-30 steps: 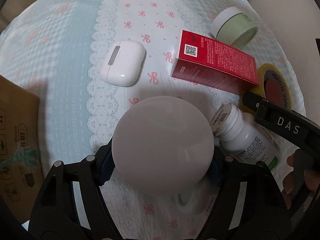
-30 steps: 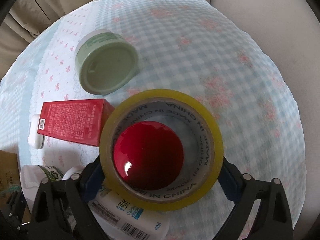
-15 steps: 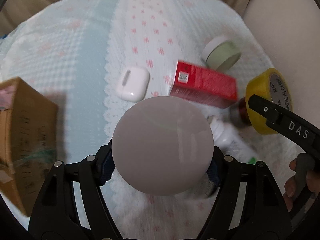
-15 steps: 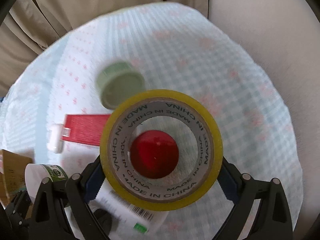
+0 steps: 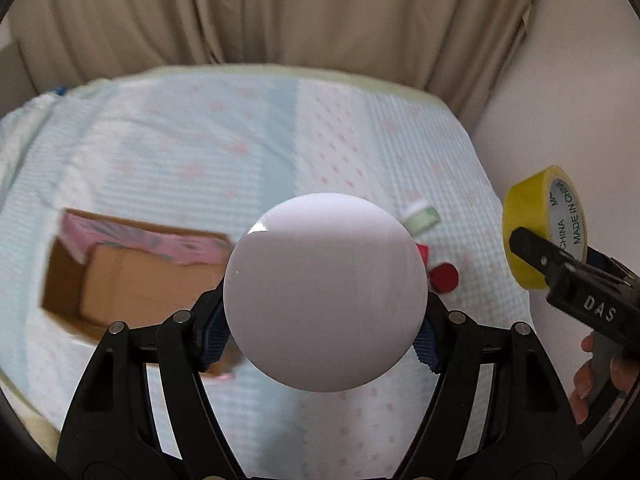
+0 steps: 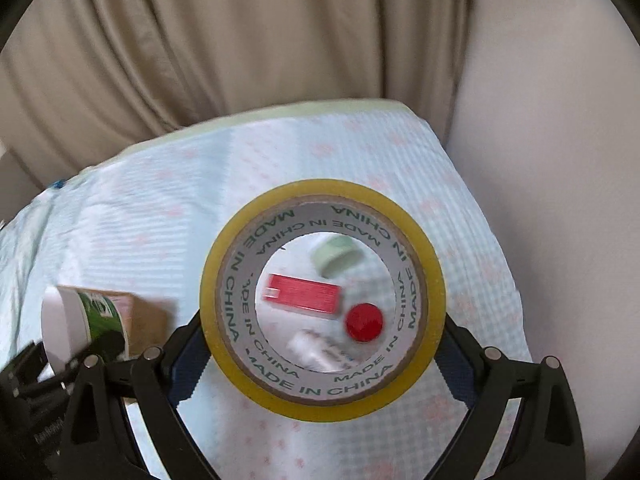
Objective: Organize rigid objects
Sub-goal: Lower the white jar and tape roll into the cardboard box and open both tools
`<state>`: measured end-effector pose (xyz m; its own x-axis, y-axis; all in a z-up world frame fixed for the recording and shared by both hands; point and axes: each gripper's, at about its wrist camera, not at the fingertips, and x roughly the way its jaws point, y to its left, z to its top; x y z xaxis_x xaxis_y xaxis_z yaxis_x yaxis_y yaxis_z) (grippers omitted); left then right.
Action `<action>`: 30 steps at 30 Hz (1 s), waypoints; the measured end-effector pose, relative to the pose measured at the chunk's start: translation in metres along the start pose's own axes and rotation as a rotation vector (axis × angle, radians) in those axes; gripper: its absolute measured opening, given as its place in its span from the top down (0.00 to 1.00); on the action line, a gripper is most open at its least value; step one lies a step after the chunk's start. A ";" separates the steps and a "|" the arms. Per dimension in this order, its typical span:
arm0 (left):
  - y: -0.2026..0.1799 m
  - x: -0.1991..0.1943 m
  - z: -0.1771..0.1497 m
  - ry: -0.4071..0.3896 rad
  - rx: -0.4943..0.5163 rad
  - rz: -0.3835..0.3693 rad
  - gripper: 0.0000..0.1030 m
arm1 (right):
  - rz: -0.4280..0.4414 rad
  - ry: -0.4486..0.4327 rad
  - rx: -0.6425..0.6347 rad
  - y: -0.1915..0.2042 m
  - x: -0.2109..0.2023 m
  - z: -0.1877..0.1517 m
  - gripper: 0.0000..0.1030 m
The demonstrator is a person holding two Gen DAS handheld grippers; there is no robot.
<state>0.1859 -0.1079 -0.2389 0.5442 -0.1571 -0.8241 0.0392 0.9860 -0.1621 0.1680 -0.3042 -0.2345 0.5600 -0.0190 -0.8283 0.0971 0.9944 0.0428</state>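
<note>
The white jar point(image 5: 324, 292) sits squarely between the left gripper point(image 5: 324, 330)'s fingers, its round white face to the camera and a blue pad point(image 5: 212, 338) pressed on each flank, so the jaws stand half-wide and clamped on it, carried clear of the bed point(image 5: 180, 160). The tape roll point(image 6: 322, 300) fills the right gripper point(image 6: 320, 360) the same way: yellow rim pinched at both sides by the pads, jaws wide and closed on it, the hollow core facing the lens. Both tools point steeply downward, side by side; from the left view the right gripper enters at the right edge with the tape at its tip, and fingertips point(image 5: 584, 380) of the person's hand wrap its handle. Below and beyond the left fingers, to their left, an open cardboard box point(image 5: 132, 276) lies on the bed with bare cloth all round it. Through the tape's core, well below the right fingers, lie a red box point(image 6: 304, 292), a red cap point(image 6: 364, 322), a white bottle point(image 6: 316, 350) and a green jar point(image 6: 336, 258), close together but blurred. The bedspread runs open toward its far edge, where beige curtains point(image 6: 200, 52) hang; a pale wall point(image 6: 560, 160) closes the right side just past the bed's edge.
</note>
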 end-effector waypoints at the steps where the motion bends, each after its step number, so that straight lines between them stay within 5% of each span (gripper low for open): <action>1: 0.009 -0.010 0.003 -0.010 -0.008 0.006 0.31 | 0.014 -0.007 -0.020 0.010 -0.009 0.002 0.07; 10: 0.127 -0.079 0.013 -0.042 -0.059 0.070 0.31 | 0.133 -0.042 -0.144 0.113 -0.056 -0.003 0.07; 15: 0.195 -0.081 0.014 -0.009 -0.041 0.063 0.31 | 0.160 -0.036 -0.183 0.180 -0.062 -0.013 0.07; 22: 0.275 -0.048 0.020 0.066 -0.002 0.031 0.31 | 0.161 0.027 -0.185 0.275 -0.040 -0.039 0.07; 30: 0.326 0.021 0.019 0.181 0.058 0.013 0.31 | 0.144 0.129 -0.210 0.336 0.023 -0.069 0.07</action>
<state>0.2260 0.2114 -0.2984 0.3852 -0.1462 -0.9112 0.0843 0.9888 -0.1230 0.1567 0.0371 -0.2777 0.4447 0.1242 -0.8870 -0.1560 0.9859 0.0599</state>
